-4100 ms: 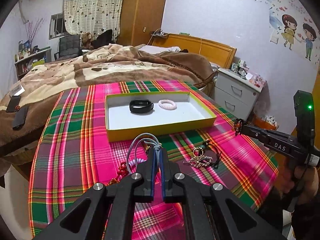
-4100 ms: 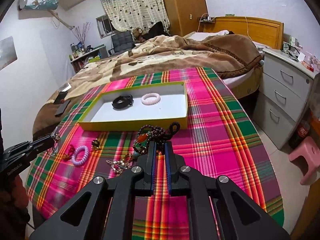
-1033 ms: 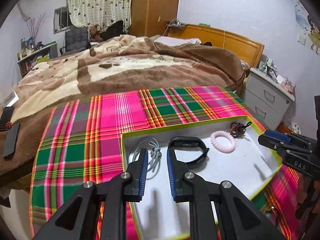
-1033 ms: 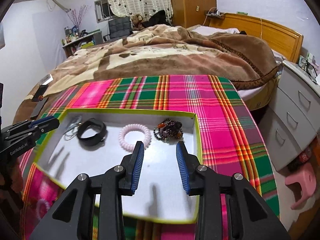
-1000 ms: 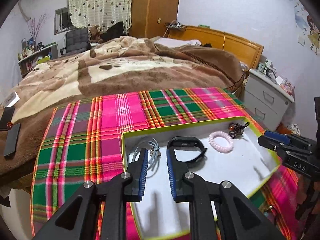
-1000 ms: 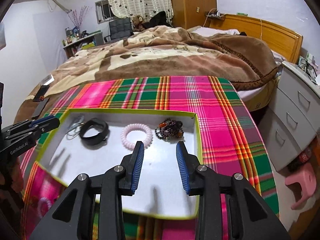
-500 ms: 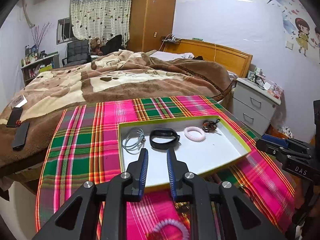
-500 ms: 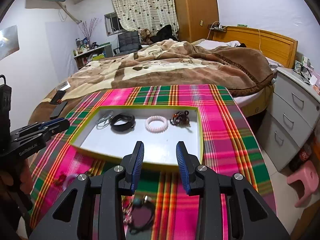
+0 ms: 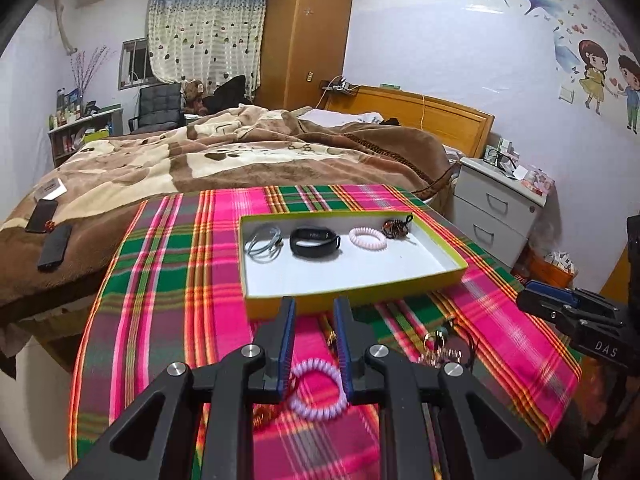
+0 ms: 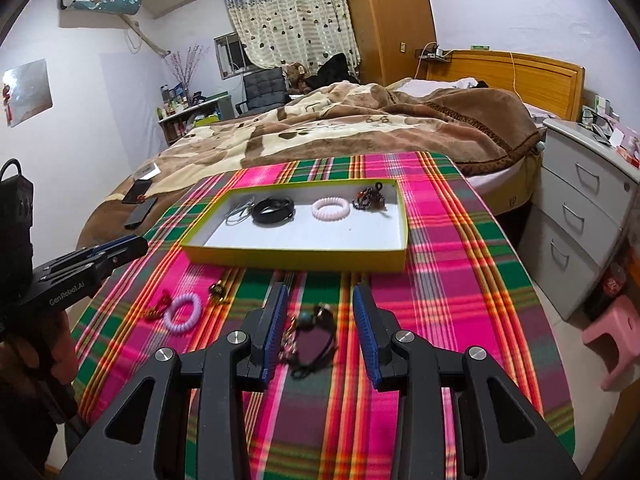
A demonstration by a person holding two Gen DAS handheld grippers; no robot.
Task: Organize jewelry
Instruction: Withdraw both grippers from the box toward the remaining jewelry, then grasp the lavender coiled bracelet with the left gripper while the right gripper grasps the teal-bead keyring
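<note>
Even indoor light, soft shadows, fisheye-bent edges — dark corners, blurred foreground cloth

Yellow-rimmed tray (image 10: pixel 296 257), centre frame: grey cord (image 10: pixel 239 210), black band (image 10: pixel 273 209), pink coil (image 10: pixel 330 208), beaded bracelet (image 10: pixel 369 197) ranged along far side. Lilac coil (image 10: pixel 182 313) and dark cord bracelet (image 10: pixel 312 342) seen lower frame, outside tray.

A plaid cloth (image 9: pixel 168 280) in pink and green fills the lower half of the frame. Behind it, mid-frame, a brown blanket (image 9: pixel 240 152) covers the bed, with two dark phones (image 9: pixel 54 242) at its left edge. A grey nightstand (image 9: pixel 496 204) stands at right, a wooden wardrobe (image 9: pixel 308 40) at upper centre.
</note>
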